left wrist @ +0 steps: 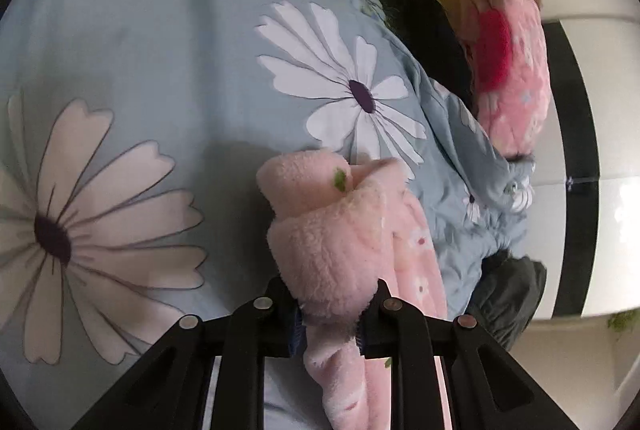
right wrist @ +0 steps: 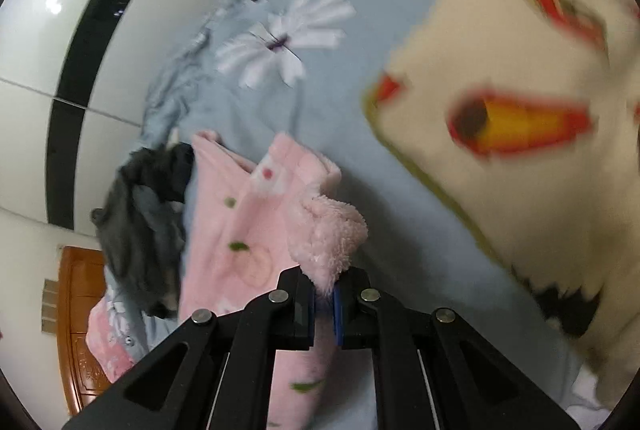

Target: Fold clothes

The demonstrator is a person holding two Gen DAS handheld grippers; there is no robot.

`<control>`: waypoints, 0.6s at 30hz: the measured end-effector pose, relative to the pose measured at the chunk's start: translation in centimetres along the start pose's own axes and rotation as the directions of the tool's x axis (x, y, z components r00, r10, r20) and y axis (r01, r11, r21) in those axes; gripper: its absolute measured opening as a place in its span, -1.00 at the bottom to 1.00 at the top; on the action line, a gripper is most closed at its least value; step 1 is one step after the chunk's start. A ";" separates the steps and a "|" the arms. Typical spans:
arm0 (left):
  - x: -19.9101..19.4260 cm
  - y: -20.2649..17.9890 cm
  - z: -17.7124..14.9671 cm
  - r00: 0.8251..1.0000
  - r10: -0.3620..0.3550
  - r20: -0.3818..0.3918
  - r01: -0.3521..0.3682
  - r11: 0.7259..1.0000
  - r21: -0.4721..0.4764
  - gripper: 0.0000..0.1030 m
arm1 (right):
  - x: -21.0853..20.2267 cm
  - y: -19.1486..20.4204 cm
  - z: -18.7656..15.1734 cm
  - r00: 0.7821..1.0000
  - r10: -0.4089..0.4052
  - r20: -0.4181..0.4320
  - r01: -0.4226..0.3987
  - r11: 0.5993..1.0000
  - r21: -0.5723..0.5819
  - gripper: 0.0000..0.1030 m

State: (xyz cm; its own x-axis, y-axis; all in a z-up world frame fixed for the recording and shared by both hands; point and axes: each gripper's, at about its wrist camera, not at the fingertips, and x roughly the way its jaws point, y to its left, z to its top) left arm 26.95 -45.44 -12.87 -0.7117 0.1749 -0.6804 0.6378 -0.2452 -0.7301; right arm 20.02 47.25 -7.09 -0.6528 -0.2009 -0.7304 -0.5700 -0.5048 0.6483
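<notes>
Both grippers, left gripper (left wrist: pixel 332 310) and right gripper (right wrist: pixel 325 294), pinch the pink fleece garment (left wrist: pixel 340 242); keep it taut, lay it flat on the bed (left wrist: pixel 160 49).

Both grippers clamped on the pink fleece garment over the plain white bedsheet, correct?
Not quite: the bedsheet is pale blue with large white daisies, not plain white, as the left wrist view shows. The rest holds: the left gripper and the right gripper are each clamped on the pink fleece garment.

Fluffy pink fleece garment (left wrist: pixel 336 230), smooth matt cotton bedsheet (left wrist: pixel 168 41), glossy varnished wooden door (right wrist: pixel 76 310).
</notes>
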 end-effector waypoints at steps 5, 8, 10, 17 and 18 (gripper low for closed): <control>0.2 -3.9 0.4 1.000 0.024 0.007 -0.025 0.989 0.149 -0.59 | -0.8 3.8 1.3 0.999 0.033 0.020 -0.030 0.992 -0.120 -0.87; -0.4 -4.5 0.3 1.000 0.020 0.018 -0.022 0.986 0.163 -0.58 | -1.7 8.9 3.0 0.993 0.121 0.019 -0.113 0.968 -0.222 -0.87; -0.4 -4.6 0.6 1.000 0.019 0.025 -0.022 0.990 0.139 -0.58 | -2.6 13.7 4.1 0.979 0.205 0.009 -0.192 0.934 -0.301 -0.87; -1.3 -2.9 -0.1 0.993 -0.077 0.086 0.070 0.995 0.075 -0.56 | -7.2 23.2 5.7 0.867 0.497 0.038 -0.404 0.746 -0.530 -0.87; -1.2 -2.4 -0.2 0.994 -0.065 0.087 0.059 0.996 0.068 -0.54 | -6.2 22.2 6.0 0.878 0.477 0.047 -0.390 0.767 -0.510 -0.87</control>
State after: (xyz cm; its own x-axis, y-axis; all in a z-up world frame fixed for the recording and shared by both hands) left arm 26.29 -44.88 -10.28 -0.7747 0.1069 -0.6233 0.5728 -0.2990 -0.7632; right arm 8.43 42.30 13.06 -0.8681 -0.3781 -0.3216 0.0718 -0.7367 0.6724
